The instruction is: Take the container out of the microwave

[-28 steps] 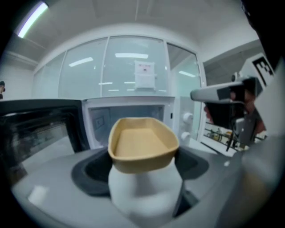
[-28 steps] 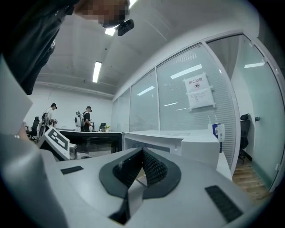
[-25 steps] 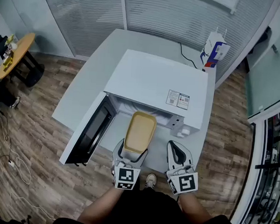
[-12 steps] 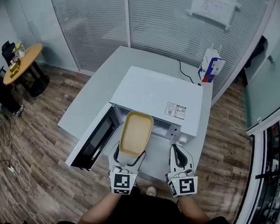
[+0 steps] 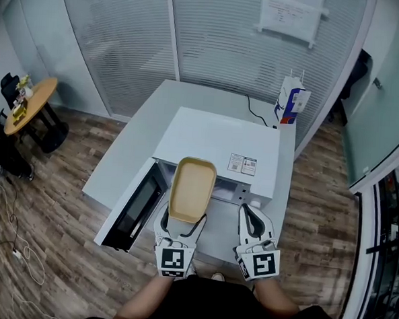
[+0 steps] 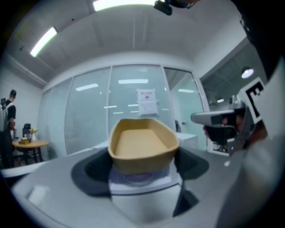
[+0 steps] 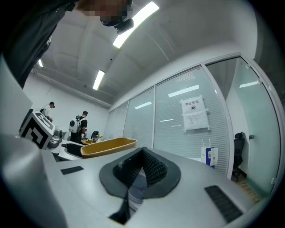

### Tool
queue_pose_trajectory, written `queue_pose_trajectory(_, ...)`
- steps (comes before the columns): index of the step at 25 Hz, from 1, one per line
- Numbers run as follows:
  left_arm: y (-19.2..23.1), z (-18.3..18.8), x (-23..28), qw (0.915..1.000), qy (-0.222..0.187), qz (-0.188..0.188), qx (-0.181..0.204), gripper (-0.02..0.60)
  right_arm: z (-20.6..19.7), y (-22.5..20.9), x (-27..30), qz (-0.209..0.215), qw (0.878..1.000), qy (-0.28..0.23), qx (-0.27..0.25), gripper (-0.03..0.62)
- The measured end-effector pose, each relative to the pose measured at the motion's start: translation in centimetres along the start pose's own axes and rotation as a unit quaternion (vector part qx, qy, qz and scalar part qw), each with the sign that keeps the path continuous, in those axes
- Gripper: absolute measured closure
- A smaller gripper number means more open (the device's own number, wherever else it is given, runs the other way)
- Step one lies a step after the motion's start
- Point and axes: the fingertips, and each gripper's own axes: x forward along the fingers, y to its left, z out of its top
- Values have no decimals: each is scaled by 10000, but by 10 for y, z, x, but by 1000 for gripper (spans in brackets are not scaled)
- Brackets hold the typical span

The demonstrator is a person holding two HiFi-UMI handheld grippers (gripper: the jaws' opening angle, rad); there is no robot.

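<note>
Container (image 5: pixel 192 189): one, tan, shallow, oblong, empty as far as its inside shows. It is held in the air at its near end, level, in front of the microwave's open mouth and about as high as the cabinet top; the left gripper view shows only the glass wall behind it, no oven cavity. Left gripper (image 5: pixel 180 220): jaws spread wide and clamped on the container's near end, one pad on each long side. Right gripper (image 5: pixel 252 212): jaws brought together, nothing between them, hanging just to the right of the container and not touching it. Microwave (image 5: pixel 217 140): one, white, sitting toward the near right of the table (image 5: pixel 129 148), its single door (image 5: pixel 132 209) swung open to the left past the table's near edge. Progress, as I judge it: the container is clear of the cavity, so the taking-out is essentially done. Left to do is carrying it off and setting it down somewhere, perhaps on the bare left side of the table. The door stands open and may want closing, a job the free right gripper could take. Other items: one blue-and-white bag (image 5: pixel 290 102) at the table's far right corner, one dark cable (image 5: pixel 253 106) beside it, and one round wooden side table (image 5: pixel 29 98) well apart at the room's left.
</note>
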Motion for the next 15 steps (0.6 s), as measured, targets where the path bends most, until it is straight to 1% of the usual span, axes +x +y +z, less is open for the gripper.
queue_pose_trajectory(8, 0, 7, 1, 9999, -144, -40, -75, 141, 7, -1, 1, -31, 9999, -148, 72, 595)
queue_pose_trajectory(15, -2, 7, 3, 9997, -101, -107, -170, 141, 6, -1, 2, -40, 9998, -158, 76, 595)
